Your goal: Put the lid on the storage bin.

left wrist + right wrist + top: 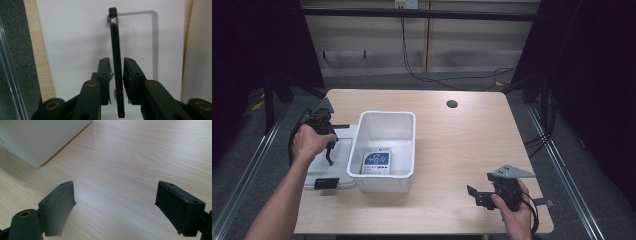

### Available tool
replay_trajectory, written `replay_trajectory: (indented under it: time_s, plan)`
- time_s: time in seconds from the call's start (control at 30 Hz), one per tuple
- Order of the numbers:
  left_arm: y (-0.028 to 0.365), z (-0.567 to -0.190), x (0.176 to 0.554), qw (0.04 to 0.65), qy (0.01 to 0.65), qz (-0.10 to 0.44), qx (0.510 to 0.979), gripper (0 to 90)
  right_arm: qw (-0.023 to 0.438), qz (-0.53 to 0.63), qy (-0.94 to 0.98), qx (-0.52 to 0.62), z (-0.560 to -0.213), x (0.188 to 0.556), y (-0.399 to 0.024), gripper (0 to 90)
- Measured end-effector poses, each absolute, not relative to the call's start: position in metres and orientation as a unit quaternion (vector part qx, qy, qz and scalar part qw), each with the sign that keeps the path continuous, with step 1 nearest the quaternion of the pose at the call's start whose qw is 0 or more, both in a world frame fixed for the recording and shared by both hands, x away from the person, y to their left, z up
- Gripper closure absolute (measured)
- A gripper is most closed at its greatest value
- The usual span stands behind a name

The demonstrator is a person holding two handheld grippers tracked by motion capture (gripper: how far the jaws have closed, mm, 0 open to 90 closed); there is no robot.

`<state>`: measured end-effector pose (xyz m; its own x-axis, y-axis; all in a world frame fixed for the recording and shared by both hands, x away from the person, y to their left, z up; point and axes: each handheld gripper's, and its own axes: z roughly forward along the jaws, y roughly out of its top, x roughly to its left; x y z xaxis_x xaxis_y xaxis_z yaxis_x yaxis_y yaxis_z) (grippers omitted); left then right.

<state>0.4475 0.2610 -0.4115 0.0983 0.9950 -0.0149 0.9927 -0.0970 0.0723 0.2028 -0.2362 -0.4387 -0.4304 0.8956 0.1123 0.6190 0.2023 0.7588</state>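
We've got the left tongs (116,72) clamped on the lid's upright black handle (115,57), lid (328,167) lying at nine o'clock of the white bin (384,145), probably for lifting, while the right tongs (115,207) idle wide open over the counter (140,157).

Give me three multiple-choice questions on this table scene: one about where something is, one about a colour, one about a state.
1. Where is the packet? A on a shelf; B in the tub; C on the floor.
2. What colour is the tub? A white; B red; C black.
3. How do the right gripper jaws stand? A shut on the packet; B shut on nothing; C wide open.
Answers: B, it lies on the tub's bottom; A, its walls are white; C, bare table shows between the jaws.
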Motion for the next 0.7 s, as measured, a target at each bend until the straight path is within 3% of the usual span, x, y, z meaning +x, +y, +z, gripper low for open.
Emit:
replay_trajectory:
  time_s: [0.7]
  plan:
    - [0.2685,-0.4055,0.4465,0.044,0.684,-0.003,0.728,84.8,0.18,0.378,0.756,0.503,-0.4392,0.2031,-0.2357,15.3]
